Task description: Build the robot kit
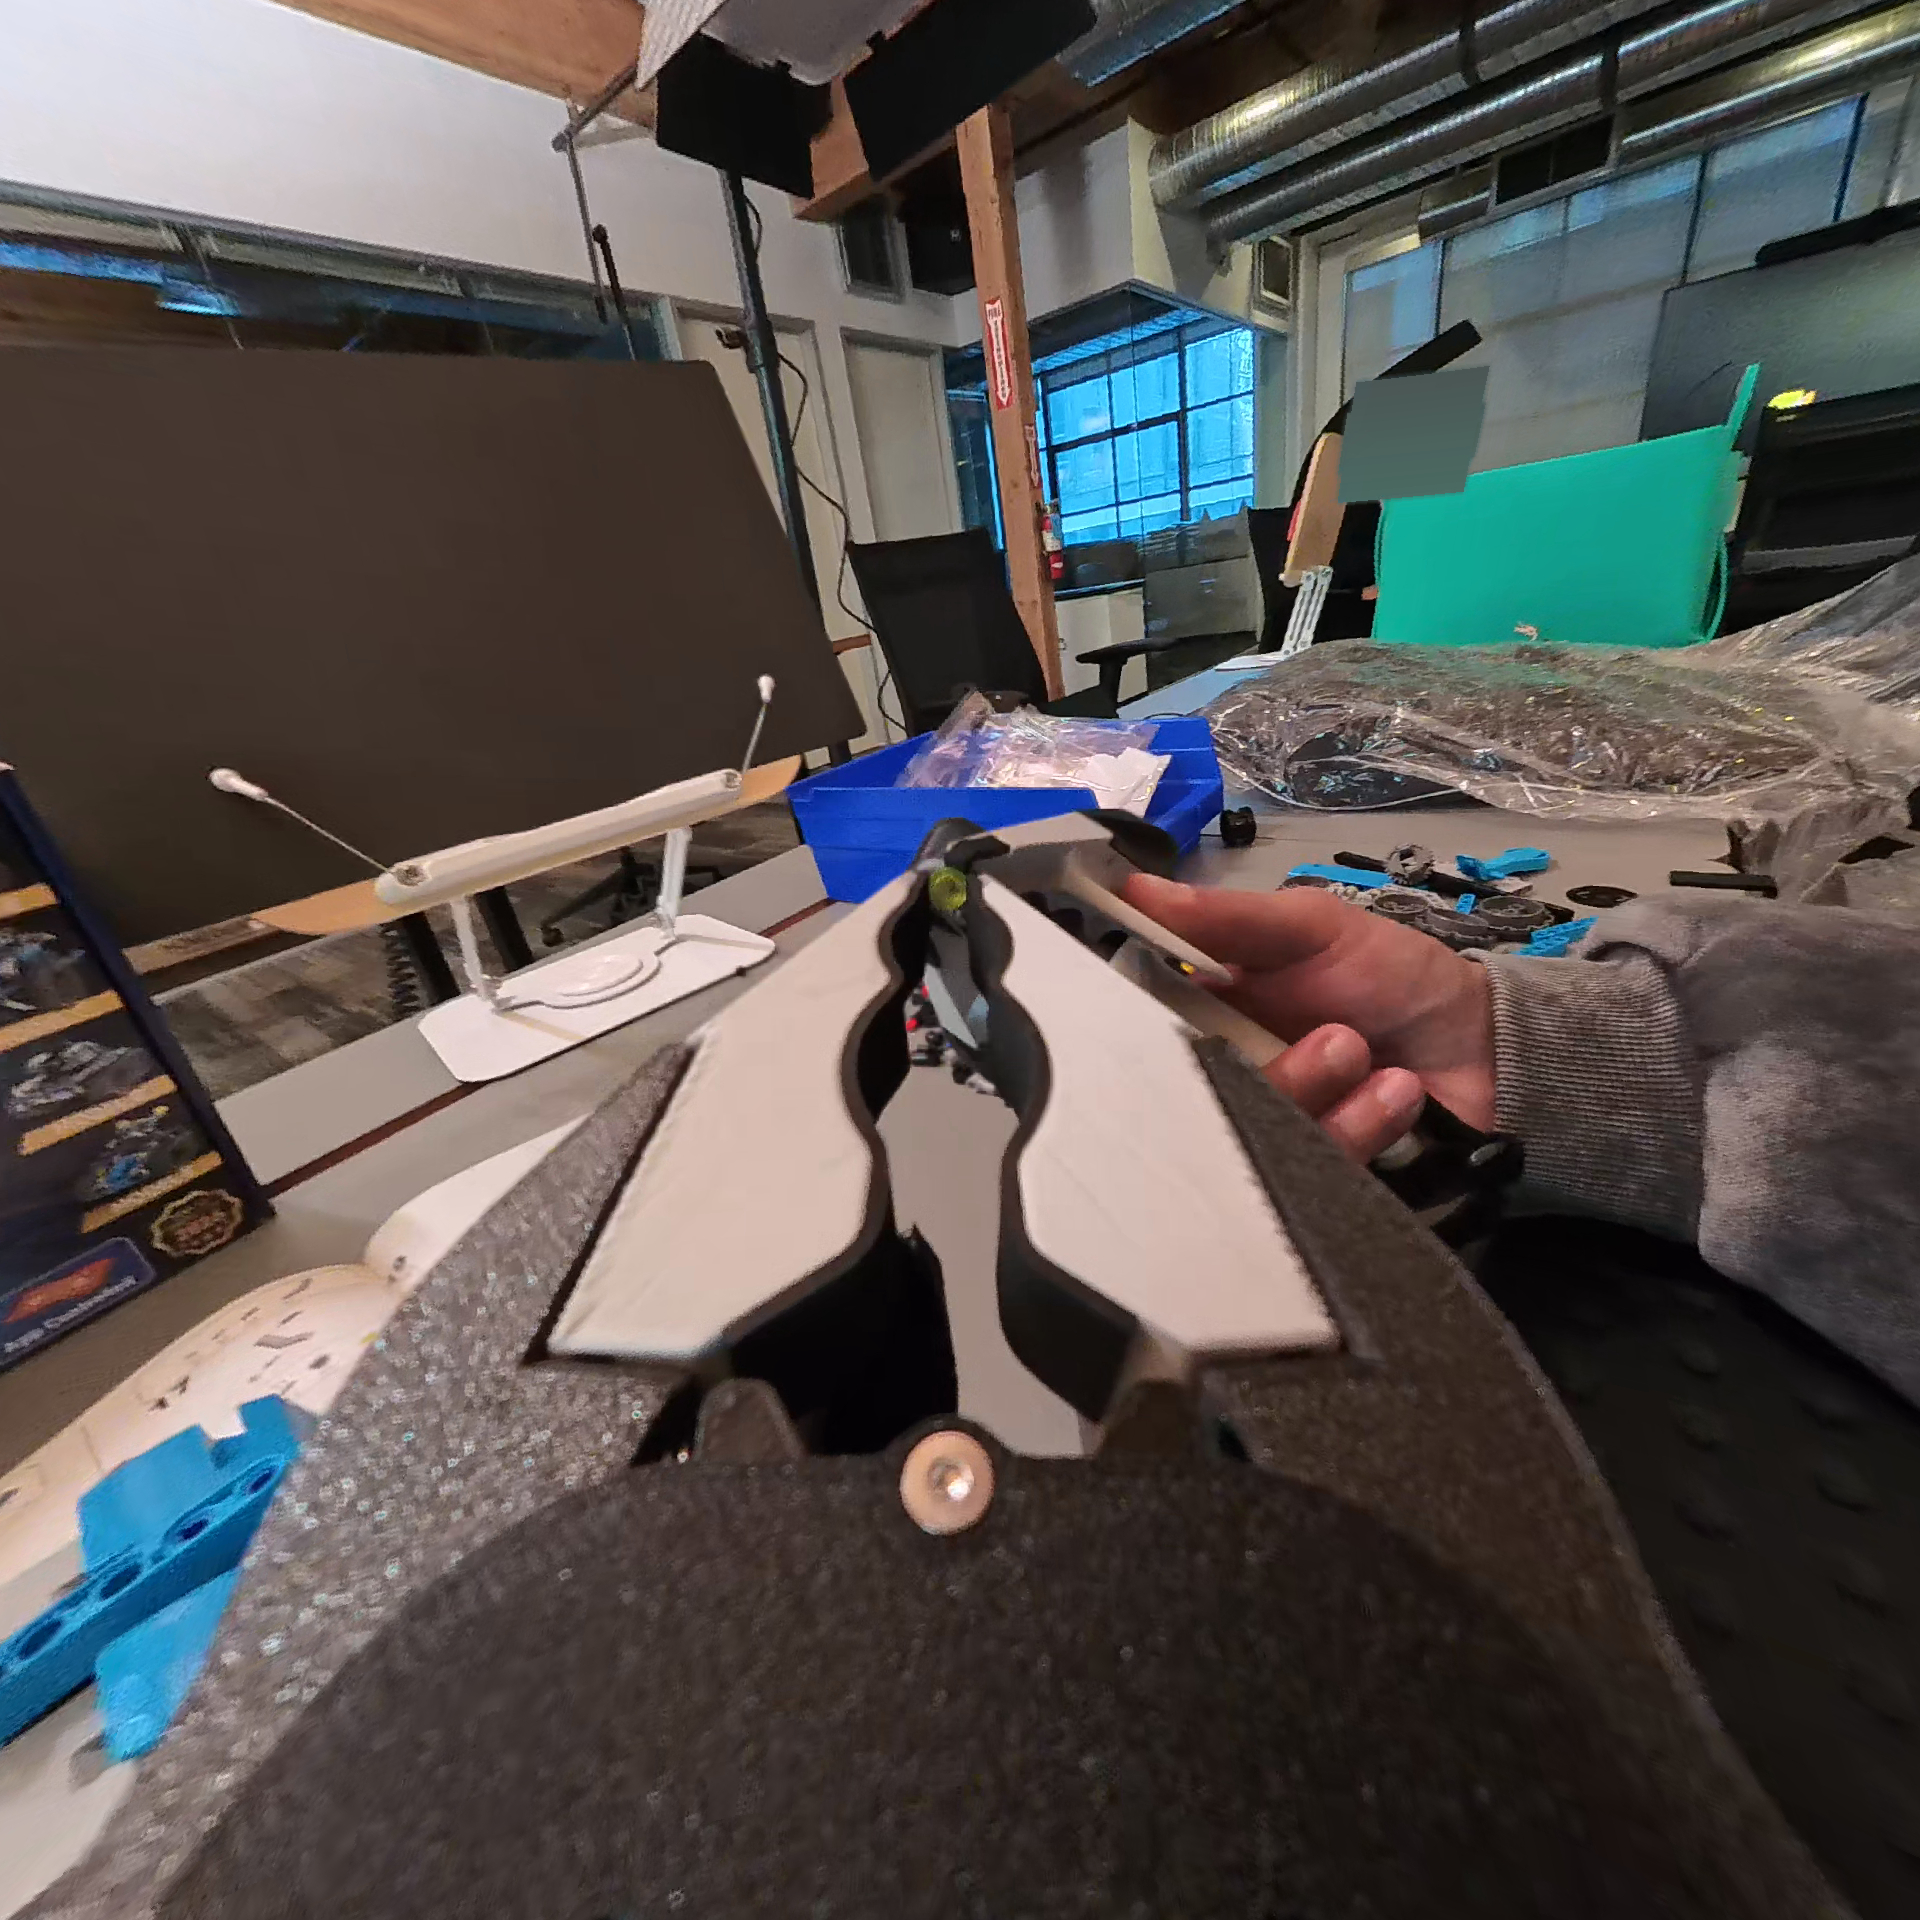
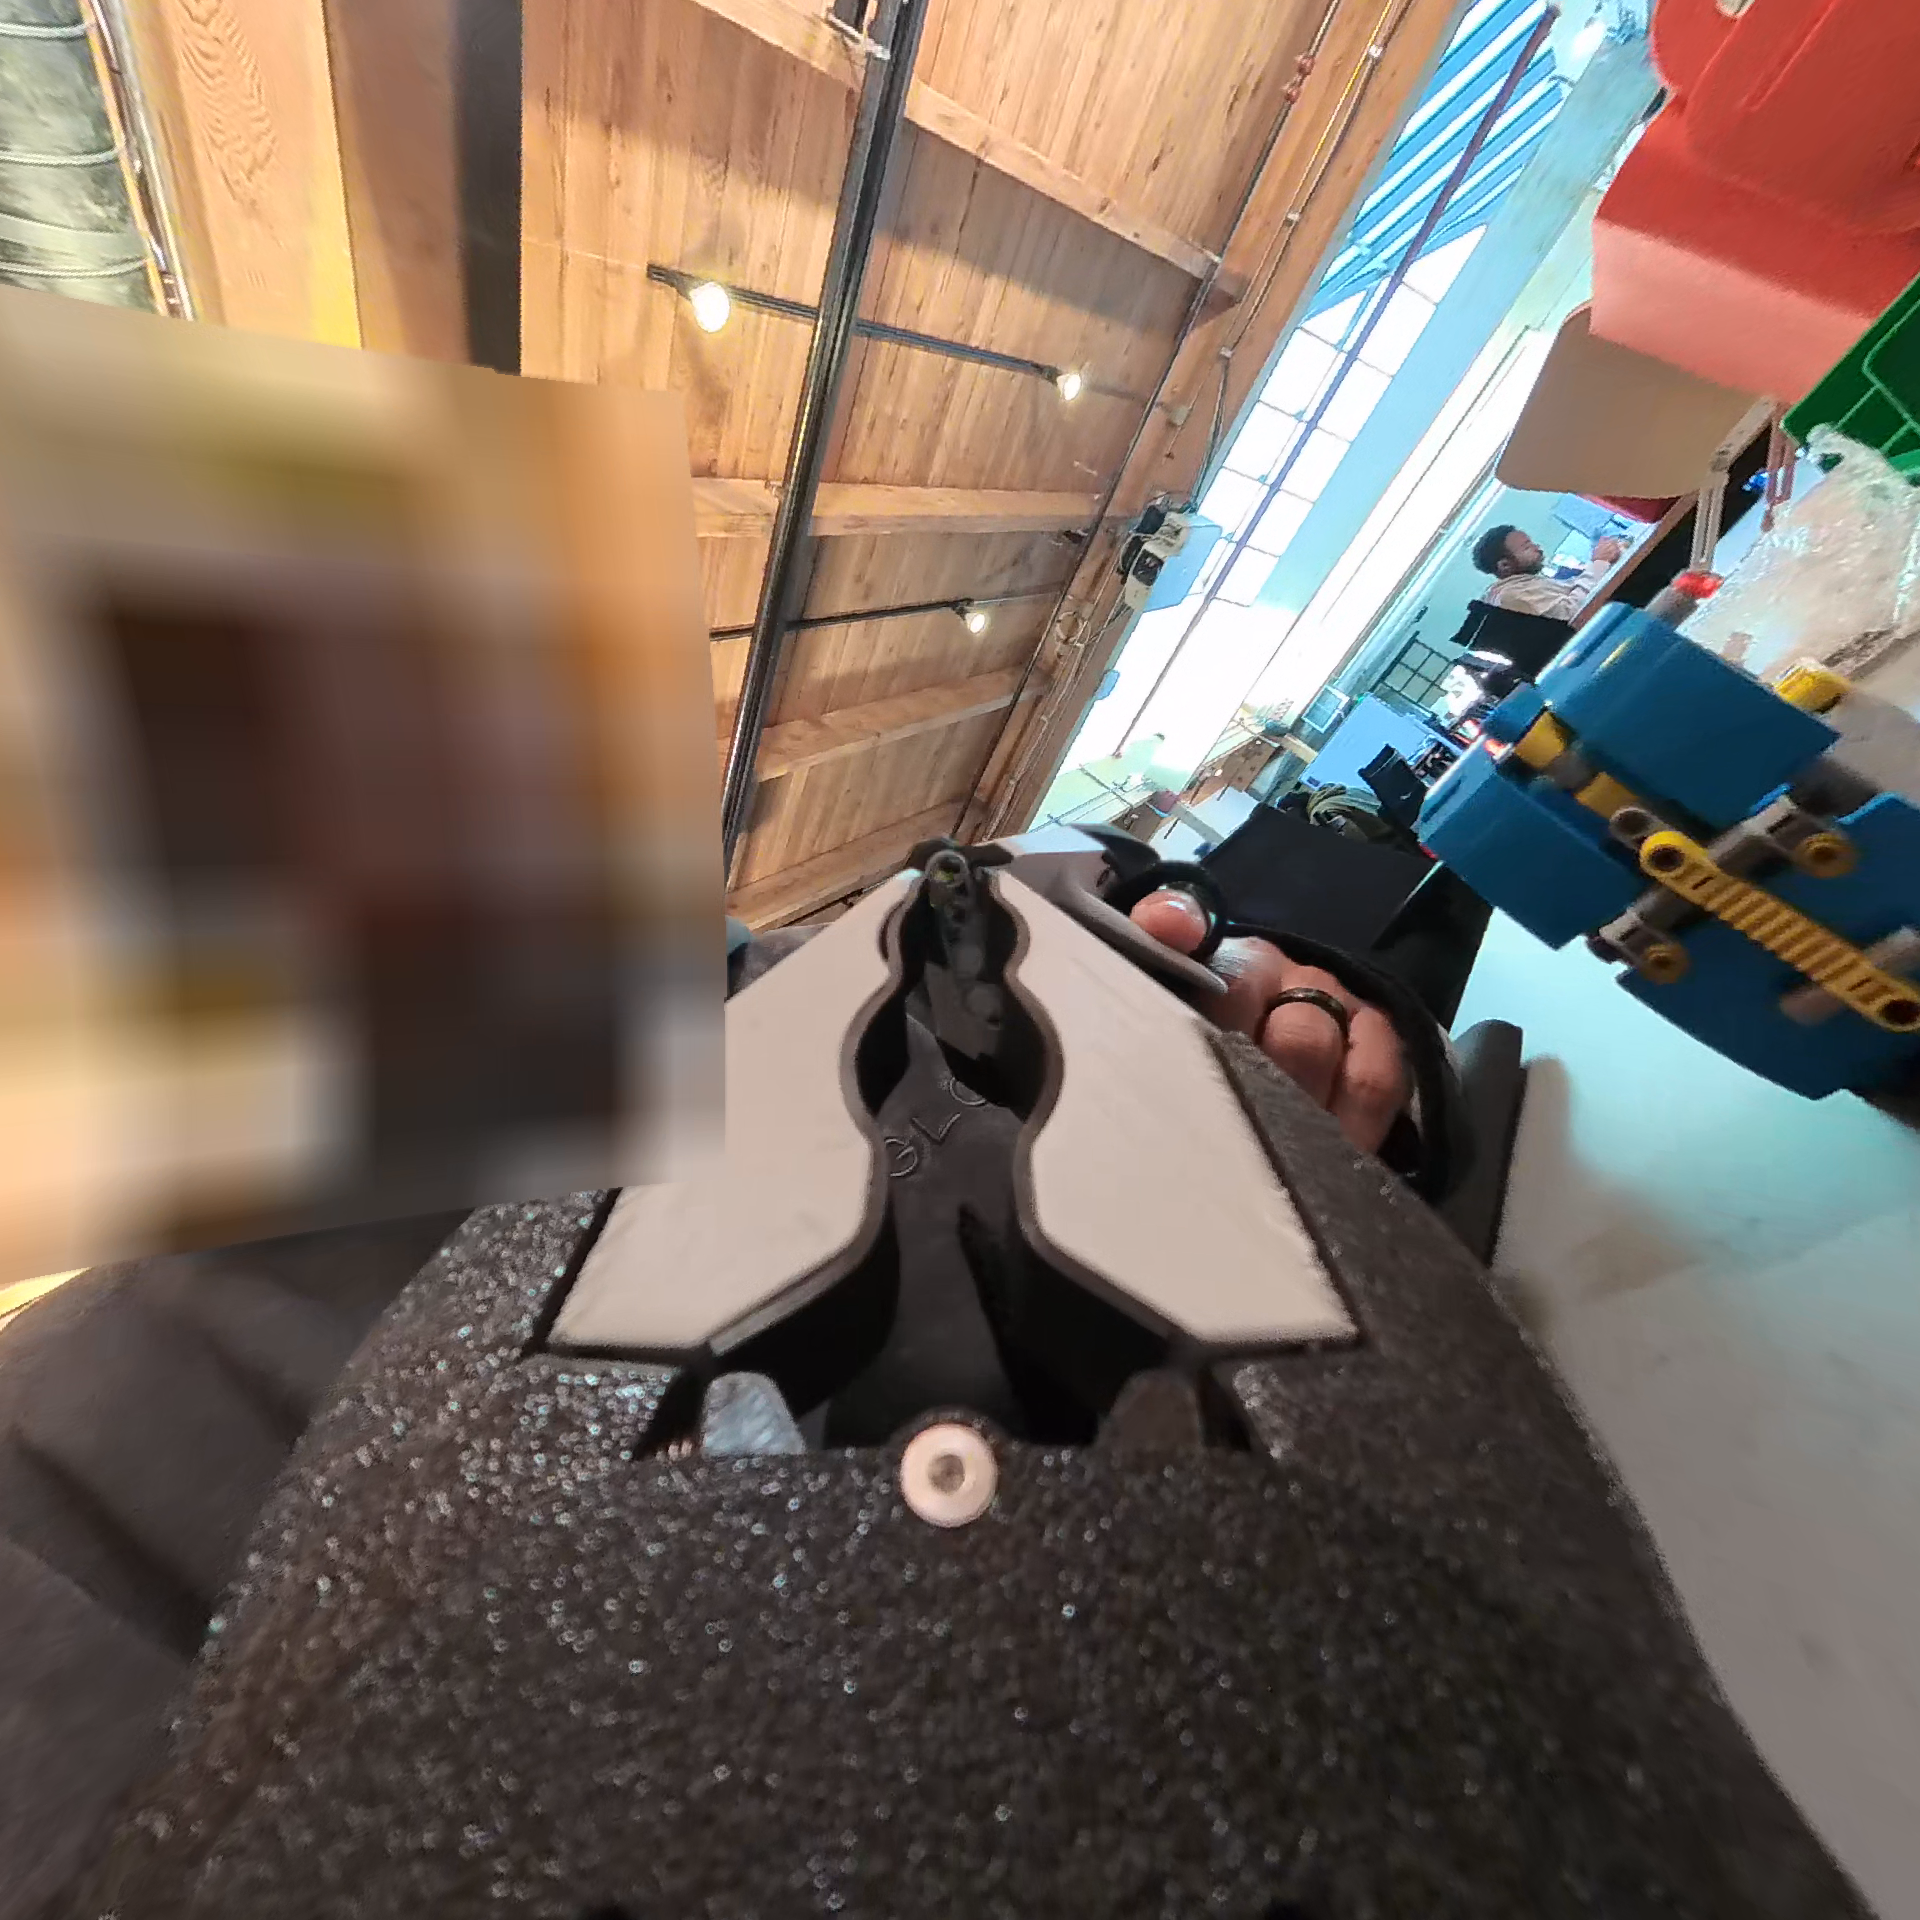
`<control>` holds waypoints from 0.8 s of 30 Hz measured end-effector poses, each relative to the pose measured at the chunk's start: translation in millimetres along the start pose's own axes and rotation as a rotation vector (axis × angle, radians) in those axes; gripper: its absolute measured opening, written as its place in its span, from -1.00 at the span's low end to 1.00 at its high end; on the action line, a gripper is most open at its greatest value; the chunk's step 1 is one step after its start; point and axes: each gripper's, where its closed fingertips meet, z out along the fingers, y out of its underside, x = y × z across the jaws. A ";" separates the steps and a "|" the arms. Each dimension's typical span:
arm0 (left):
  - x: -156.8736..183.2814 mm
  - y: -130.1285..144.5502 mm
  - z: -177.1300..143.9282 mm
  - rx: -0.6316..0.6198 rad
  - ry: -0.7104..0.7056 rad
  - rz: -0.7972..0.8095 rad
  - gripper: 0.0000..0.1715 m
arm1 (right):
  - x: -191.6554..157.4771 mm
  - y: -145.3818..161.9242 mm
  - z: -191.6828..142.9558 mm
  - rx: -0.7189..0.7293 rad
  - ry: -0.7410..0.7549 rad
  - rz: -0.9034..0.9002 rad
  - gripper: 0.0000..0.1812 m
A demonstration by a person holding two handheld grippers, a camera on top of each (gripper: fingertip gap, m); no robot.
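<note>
In the left wrist view my left gripper point(image 1: 948, 883) is shut at the tips on a small dark grey building-toy piece point(image 1: 961, 987) with a yellow-green pin point(image 1: 948, 889). The other gripper point(image 1: 1081, 847) meets it tip to tip from the far side, held by a hand point(image 1: 1320, 987) in a grey sleeve. In the right wrist view my right gripper point(image 2: 948, 868) points up toward the ceiling and is shut on a small dark piece point(image 2: 961, 977) with a pin at its tip. A hand point(image 2: 1309, 1023) wearing a ring holds the opposite gripper just behind it.
A blue bin point(image 1: 1039, 831) of bagged parts, loose blue and black parts point(image 1: 1455, 904), plastic bags point(image 1: 1558, 727), a white stand point(image 1: 582, 862), a printed box point(image 1: 94, 1091) and a blue part point(image 1: 156, 1558) lie on the table. A blue and yellow assembly point(image 2: 1662, 862) hangs at right.
</note>
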 end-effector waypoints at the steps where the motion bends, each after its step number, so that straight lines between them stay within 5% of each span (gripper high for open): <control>1: -0.2 1.1 0.3 -0.003 0.009 -0.016 -0.93 | 0.3 -0.2 -0.6 0.000 0.002 -0.001 -0.91; 5: -5.7 4.5 -2.2 -0.011 0.024 -0.093 -0.93 | 8.4 -0.3 -3.2 -0.011 0.084 -0.055 -0.92; 8: -3.8 9.7 -9.5 -0.047 0.058 -0.096 -0.93 | 32.1 -7.6 -18.1 -0.024 0.360 -0.223 -0.93; 11: 0.6 38.4 -25.9 -0.240 0.080 -0.030 -0.92 | 83.5 17.9 -59.3 -0.369 0.900 -0.440 -0.93; 13: 3.7 60.7 -45.1 -0.384 0.085 0.020 -0.92 | 96.0 40.8 -83.3 -0.662 1.104 -0.523 -0.92; 16: 6.9 85.7 -72.6 -0.523 0.102 0.077 -0.92 | 104.0 60.3 -98.8 -0.907 1.237 -0.546 -0.92; 19: 7.4 74.3 -82.9 -0.445 0.108 0.113 -0.92 | 115.9 76.9 -110.6 -1.034 1.284 -0.514 -0.92; 21: 3.2 61.5 -84.8 -0.376 0.087 0.109 -0.92 | 116.7 74.4 -107.9 -1.006 1.285 -0.535 -0.91; 24: -2.5 48.3 -88.8 -0.273 0.058 0.161 -0.93 | 104.3 71.1 -84.5 -0.901 1.226 -0.509 -0.63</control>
